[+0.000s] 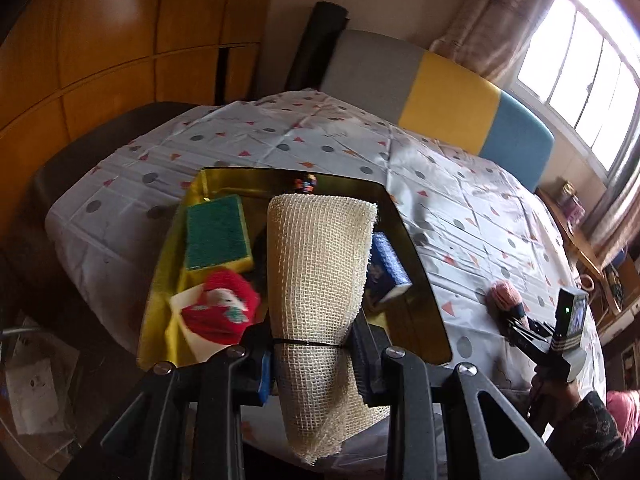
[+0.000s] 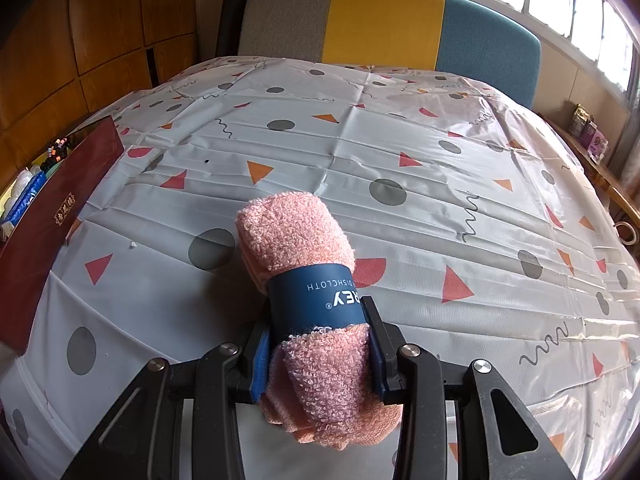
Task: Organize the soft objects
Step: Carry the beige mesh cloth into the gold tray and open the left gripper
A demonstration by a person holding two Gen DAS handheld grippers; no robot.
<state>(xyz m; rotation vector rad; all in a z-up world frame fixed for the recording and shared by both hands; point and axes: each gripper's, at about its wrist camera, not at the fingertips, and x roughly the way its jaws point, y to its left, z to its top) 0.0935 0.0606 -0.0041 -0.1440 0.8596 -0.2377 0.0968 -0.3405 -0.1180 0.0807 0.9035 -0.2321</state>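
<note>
The sorting looks partly done: the gold-lined box (image 1: 416, 276) near the left edge of the tabletop (image 2: 360, 140) already holds several soft things, and two more are in hand. The left gripper (image 1: 312, 364) has its jaws closed on a rolled cream mesh cloth (image 1: 320, 280), tied round with a thin dark band, and holds it above the box's open inside. The right gripper (image 2: 320, 360) has its jaws closed on a rolled pink dishcloth (image 2: 298, 240) with a blue paper sleeve, held low over the near middle of the tabletop, well apart from the box; whether its far end rests on the patterned cover I cannot tell. Inside the box lie a green-and-yellow sponge (image 1: 218, 232) toward the far left corner, a red plush item (image 1: 224, 312) nearer, touching or just beside the sponge, and a blue packet (image 1: 386, 268) on the right, partly hidden behind the mesh roll (a small beaded thing sits at the far wall, too small to name). As I judge it, what remains is setting the mesh roll into the free space between the sponge and the packet, then bringing the dishcloth across; the rest of the tabletop shows no other loose soft items.
</note>
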